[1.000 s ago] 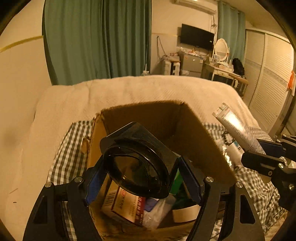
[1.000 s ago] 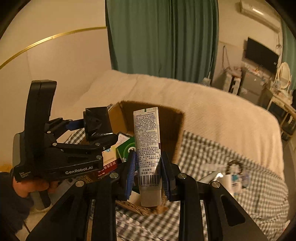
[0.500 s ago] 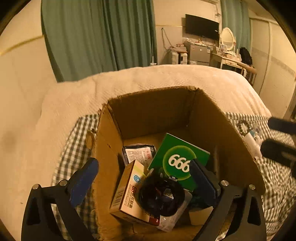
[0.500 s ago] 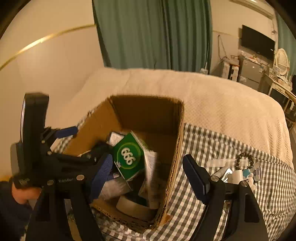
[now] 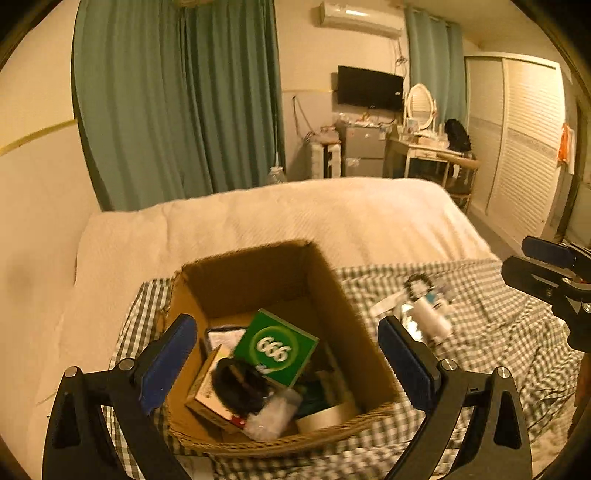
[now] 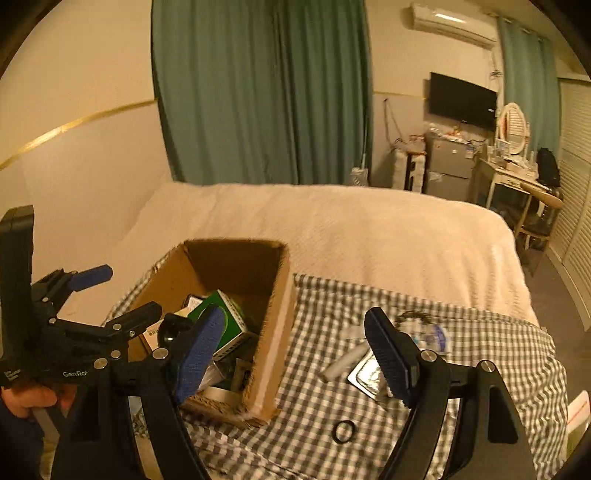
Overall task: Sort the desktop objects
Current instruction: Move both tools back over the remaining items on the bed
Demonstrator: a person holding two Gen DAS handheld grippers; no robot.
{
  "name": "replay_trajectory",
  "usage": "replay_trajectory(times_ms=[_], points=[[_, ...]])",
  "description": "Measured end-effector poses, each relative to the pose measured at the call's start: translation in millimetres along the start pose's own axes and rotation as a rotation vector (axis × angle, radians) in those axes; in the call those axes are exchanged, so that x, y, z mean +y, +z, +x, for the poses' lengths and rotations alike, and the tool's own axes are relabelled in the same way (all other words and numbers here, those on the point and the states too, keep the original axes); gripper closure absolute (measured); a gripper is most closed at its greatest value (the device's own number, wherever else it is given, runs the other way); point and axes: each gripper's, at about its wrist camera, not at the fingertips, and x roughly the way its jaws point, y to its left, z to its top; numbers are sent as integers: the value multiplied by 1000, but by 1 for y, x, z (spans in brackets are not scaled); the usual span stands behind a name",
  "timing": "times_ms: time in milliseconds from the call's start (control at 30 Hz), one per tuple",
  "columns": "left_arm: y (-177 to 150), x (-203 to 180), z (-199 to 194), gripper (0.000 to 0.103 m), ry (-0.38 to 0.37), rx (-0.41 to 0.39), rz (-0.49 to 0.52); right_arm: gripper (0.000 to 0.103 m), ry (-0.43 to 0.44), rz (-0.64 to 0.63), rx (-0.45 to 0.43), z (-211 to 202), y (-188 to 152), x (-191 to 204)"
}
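Checked green-and-white cloth [image 6: 424, 406] covers the near part of the bed, with a cream blanket [image 5: 314, 221] beyond it toward the upper half of both views. We see teal curtains [image 5: 177, 110] at the upper left, a wall-mounted television [image 5: 369, 88] and an air conditioner [image 5: 360, 18] at the upper right, and a dressing table with an oval mirror [image 5: 419, 105] further right.

A cardboard box [image 5: 351, 332] sits on the cloth at lower centre of the left wrist view. Inside it we make out a green carton marked 666 [image 5: 277, 347], a round black object [image 5: 236, 384], a white-and-red carton [image 5: 207, 391] and a tape roll [image 5: 328, 417]. Right of the box, small items lie loose on the cloth: a white tube [image 6: 343, 363], a foil pack [image 6: 367, 373] and a black ring [image 6: 344, 432].

Our left gripper [image 5: 286, 354] hangs over the box, jaws spread wide and holding nothing. Our right gripper [image 6: 295, 350] hovers at the box's right wall, its jaws likewise wide apart and empty.
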Motion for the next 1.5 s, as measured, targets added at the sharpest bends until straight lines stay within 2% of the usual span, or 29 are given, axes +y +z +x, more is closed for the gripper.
replay_trajectory(times_ms=[300,400,567,700,867,900,967,1033,1133,1200,1233,1267,1300,1333,1367,1433,1500], points=[[8,-62,-33,0,-53,-35,-67,25,-86,16,-64,-83,-6,-55],[-1,-96,-28,0,-110,-12,-85,21,-127,29,-80,-104,-12,-85],[-22,-149,-5,0,-141,34,-70,21,-166,65,-102,-125,-34,-137],[-56,-184,33,0,-152,107,-80,18,-174,99,-102,-124,-68,-177],[-103,-205,93,1,-83,208,-59,18,-196,153,-67,-95,-116,-218],[-112,-207,104,2,-80,233,-59,18,-190,175,-52,-84,-125,-226],[-126,-210,124,14,-94,294,-74,18,-185,215,-13,-64,-141,-236],[-135,-210,141,15,-93,346,-82,18,-185,243,4,-50,-154,-242],[-142,-209,159,16,-86,377,-96,18,-175,262,39,-27,-169,-248],[-146,-210,171,27,-80,399,-94,18,-171,252,57,-14,-175,-247],[-149,-210,178,42,-76,415,-90,18,-169,250,60,-9,-175,-246],[-151,-209,183,51,-70,424,-85,18,-164,253,61,-5,-176,-245],[-153,-207,186,54,-70,421,-91,18,-156,259,60,-1,-179,-243],[-153,-203,185,61,-78,413,-113,18,-149,264,60,3,-180,-243],[-152,-198,183,73,-87,405,-136,18,-140,268,64,5,-181,-242],[-151,-189,181,89,-105,388,-173,18,-139,262,73,11,-182,-238],[-149,-180,180,95,-132,377,-213,18,-141,246,87,18,-184,-232]])
